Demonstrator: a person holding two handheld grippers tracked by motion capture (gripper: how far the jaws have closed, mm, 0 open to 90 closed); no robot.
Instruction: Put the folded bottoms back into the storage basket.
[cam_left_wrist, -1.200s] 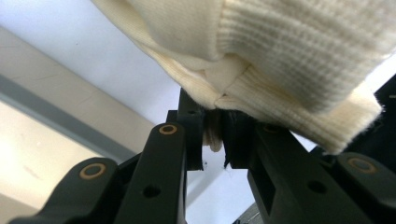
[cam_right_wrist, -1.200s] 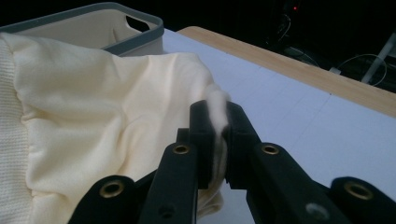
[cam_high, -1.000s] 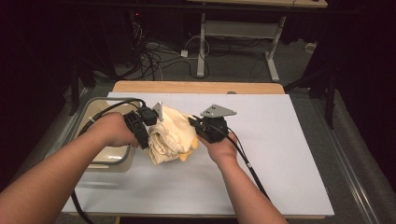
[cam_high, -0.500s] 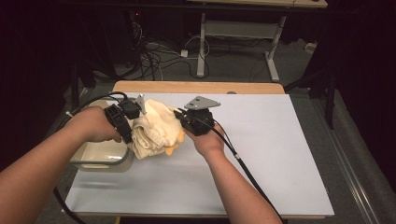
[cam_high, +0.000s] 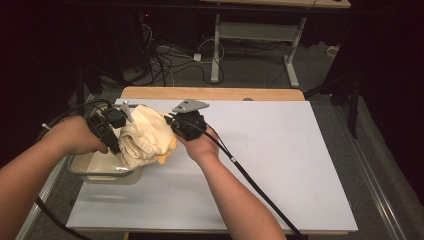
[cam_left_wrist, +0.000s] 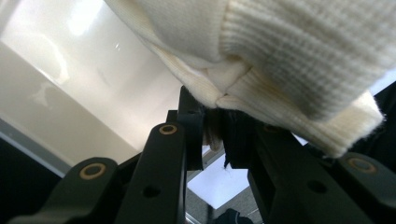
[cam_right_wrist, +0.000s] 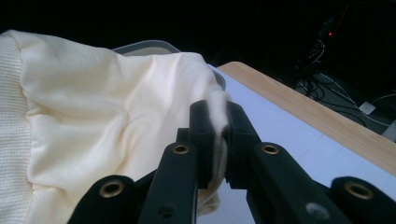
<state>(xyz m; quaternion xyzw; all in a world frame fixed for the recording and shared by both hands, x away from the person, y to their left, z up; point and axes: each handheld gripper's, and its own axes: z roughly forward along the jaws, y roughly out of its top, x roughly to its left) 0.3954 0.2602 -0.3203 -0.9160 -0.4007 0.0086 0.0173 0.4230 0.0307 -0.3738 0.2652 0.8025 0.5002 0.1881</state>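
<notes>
Two tools held a cream garment (cam_high: 145, 137) above the desk's (cam_high: 280, 165) left edge, over a clear bin (cam_high: 97, 170): the left tool (cam_high: 116, 131) clamped its ribbed hem, the right tool (cam_high: 175, 125) pinched a fold. Beyond the white desk's wooden far edge lay dark floor, cables (cam_high: 165, 55) and a metal frame (cam_high: 260, 35)

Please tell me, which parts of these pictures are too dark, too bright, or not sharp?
High view: surroundings very dark, white table evenly lit. Left gripper view: glare on the bin, cream garment sharp, jaws soft. Right gripper view: black background, garment brightly lit, near jaws slightly blurred.
</notes>
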